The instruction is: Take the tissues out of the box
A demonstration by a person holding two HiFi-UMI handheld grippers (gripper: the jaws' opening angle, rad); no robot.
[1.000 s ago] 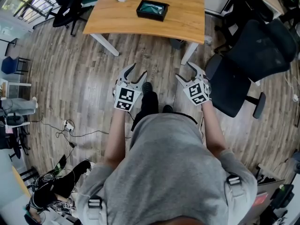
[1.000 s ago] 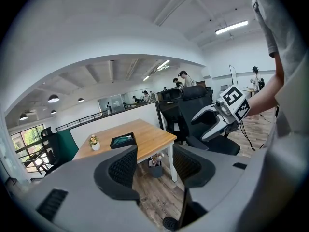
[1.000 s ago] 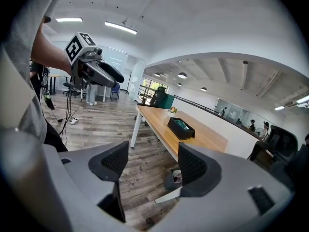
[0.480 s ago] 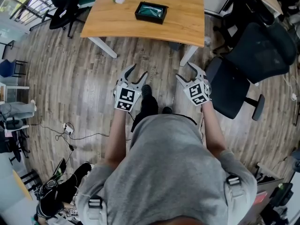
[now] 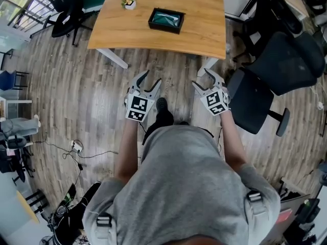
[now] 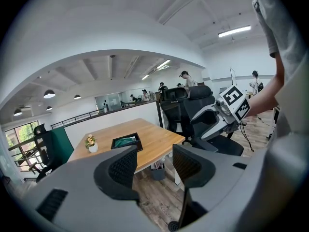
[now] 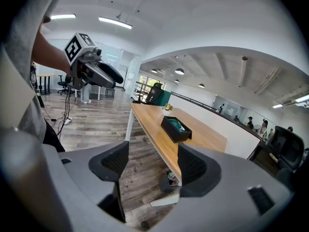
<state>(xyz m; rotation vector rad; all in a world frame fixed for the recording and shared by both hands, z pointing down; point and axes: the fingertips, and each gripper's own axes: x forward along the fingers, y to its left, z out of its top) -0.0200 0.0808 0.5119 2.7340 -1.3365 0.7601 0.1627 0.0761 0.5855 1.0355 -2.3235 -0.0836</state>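
Both tools are held above wood-plank floor (image 5: 92,96), short of the near edge of the wooden table (image 5: 204,14). The left gripper (image 5: 150,76) has its jaws spread and holds nothing. The right gripper (image 5: 201,77) is likewise spread and empty. The black tissue box (image 5: 166,20) sits on the tabletop, well apart from both grippers, with greenish contents showing. A small potted plant (image 5: 129,1) stands to its left. A black office chair (image 5: 276,65) stands just beside the right gripper. Cables (image 5: 76,147) lie on the floor at left.
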